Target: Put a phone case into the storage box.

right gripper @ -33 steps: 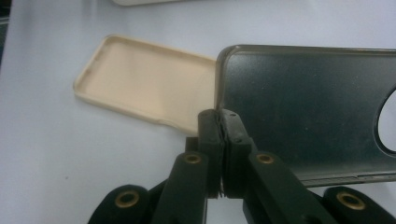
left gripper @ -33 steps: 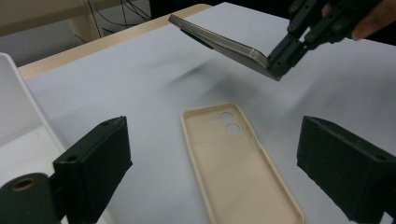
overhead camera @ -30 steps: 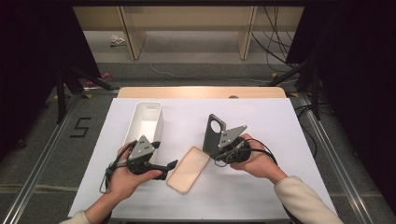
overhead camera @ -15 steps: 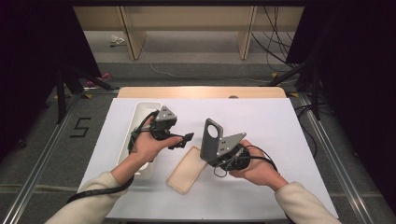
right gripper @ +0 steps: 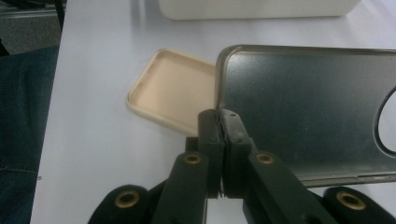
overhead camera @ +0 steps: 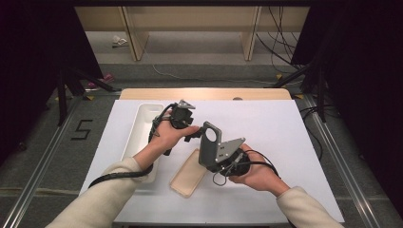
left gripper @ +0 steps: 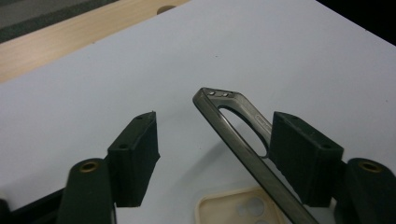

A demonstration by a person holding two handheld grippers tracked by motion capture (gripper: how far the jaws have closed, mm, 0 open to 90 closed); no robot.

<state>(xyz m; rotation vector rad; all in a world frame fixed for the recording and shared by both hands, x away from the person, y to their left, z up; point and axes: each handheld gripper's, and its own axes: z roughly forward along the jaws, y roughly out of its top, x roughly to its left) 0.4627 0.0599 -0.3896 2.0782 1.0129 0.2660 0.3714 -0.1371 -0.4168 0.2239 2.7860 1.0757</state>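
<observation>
- the right gripper (right gripper: 223,122) pinches the grey phone case (right gripper: 303,107) by its edge, holding it up off the table (overhead camera: 280,123) so the other hand can reach it.
- the left gripper (left gripper: 212,149), jaws apart and just closing, straddles the case's camera end without clamping it.
- a beige case (overhead camera: 189,173) lies open side up below; a white tray (overhead camera: 142,137) sits left.
</observation>
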